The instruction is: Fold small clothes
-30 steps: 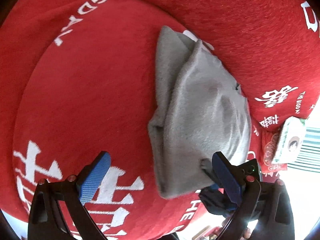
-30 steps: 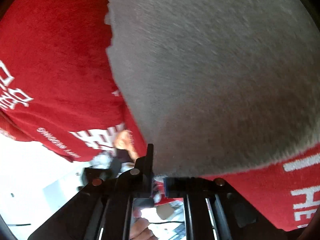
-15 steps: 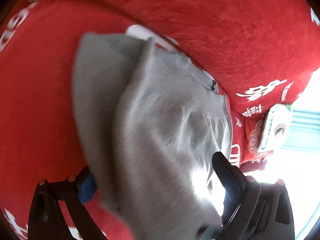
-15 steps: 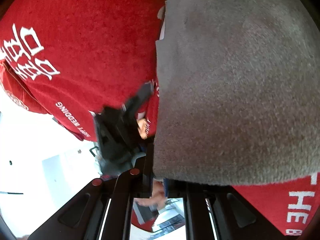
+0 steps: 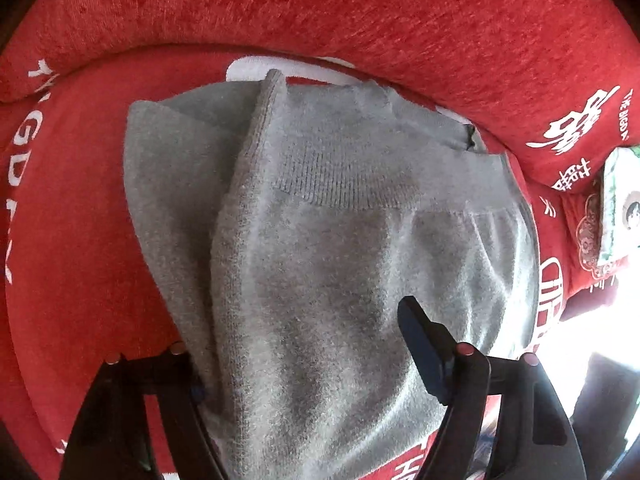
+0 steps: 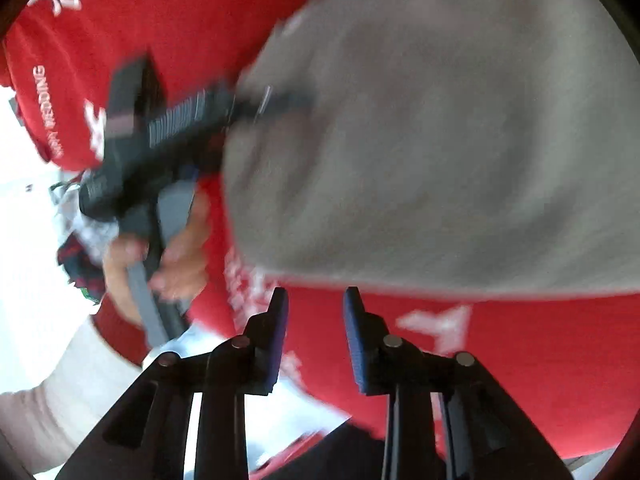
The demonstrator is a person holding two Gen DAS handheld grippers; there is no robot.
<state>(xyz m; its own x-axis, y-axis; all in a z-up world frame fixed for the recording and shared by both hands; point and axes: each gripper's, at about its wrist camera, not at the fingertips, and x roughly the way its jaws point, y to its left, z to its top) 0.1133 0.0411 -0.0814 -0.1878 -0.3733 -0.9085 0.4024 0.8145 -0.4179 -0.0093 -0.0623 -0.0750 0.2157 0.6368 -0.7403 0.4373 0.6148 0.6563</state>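
The grey garment lies on the red cover. The left-wrist view shows its ribbed band and the left gripper, fingers spread around the cloth. The right-wrist view, blurred, shows the right gripper just below the garment's edge, fingers slightly parted, gripping nothing.

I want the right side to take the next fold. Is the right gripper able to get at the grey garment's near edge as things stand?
Probably yes: the right gripper is open and holds nothing, and the grey garment has its near edge just ahead, with only red cover between.
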